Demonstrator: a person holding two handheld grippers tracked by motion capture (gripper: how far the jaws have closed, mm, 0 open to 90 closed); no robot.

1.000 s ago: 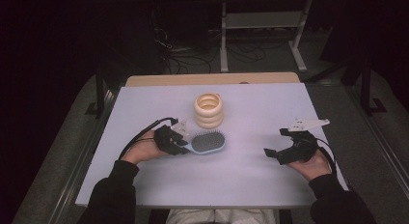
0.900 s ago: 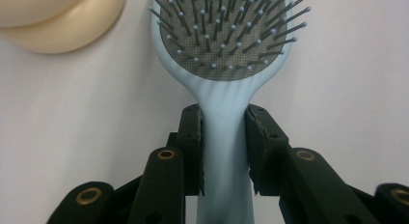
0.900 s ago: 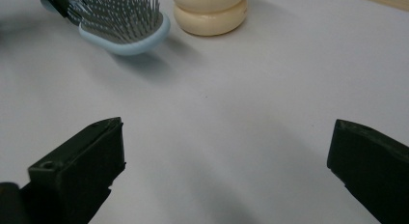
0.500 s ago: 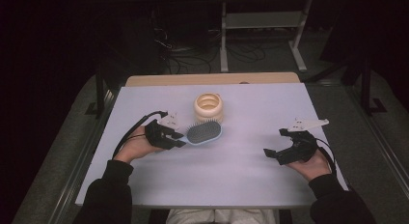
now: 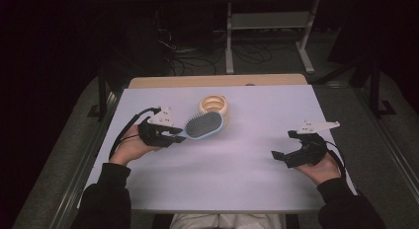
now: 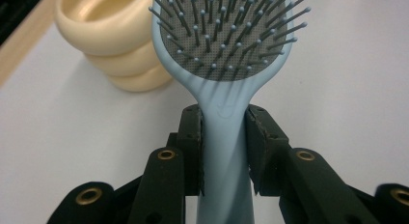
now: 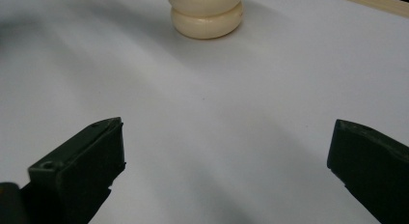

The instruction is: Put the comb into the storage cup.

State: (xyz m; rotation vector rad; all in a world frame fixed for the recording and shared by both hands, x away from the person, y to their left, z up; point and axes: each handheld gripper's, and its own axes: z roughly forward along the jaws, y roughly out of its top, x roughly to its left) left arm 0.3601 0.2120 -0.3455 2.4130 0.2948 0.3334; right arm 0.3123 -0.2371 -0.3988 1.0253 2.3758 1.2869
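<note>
high view: my left gripper (image 5: 173, 132) has hairbrush (image 5: 203, 125) by handle, brush head lifted off white worktop (image 5: 237, 165), bristles up, just in front of cream ringed holder (image 5: 214, 105). right gripper (image 5: 286, 150) rests near worktop's right side, well apart.

left gripper view: jaws clamped on pale blue handle (image 6: 224, 151), pads pressing both sides; holder (image 6: 113, 45) just beyond, left of brush head.

right gripper view: jaws wide apart, nothing between them; holder (image 7: 206, 14) far ahead.

progress: pickup looks done; i judge placing brush at or in holder remains.
</note>
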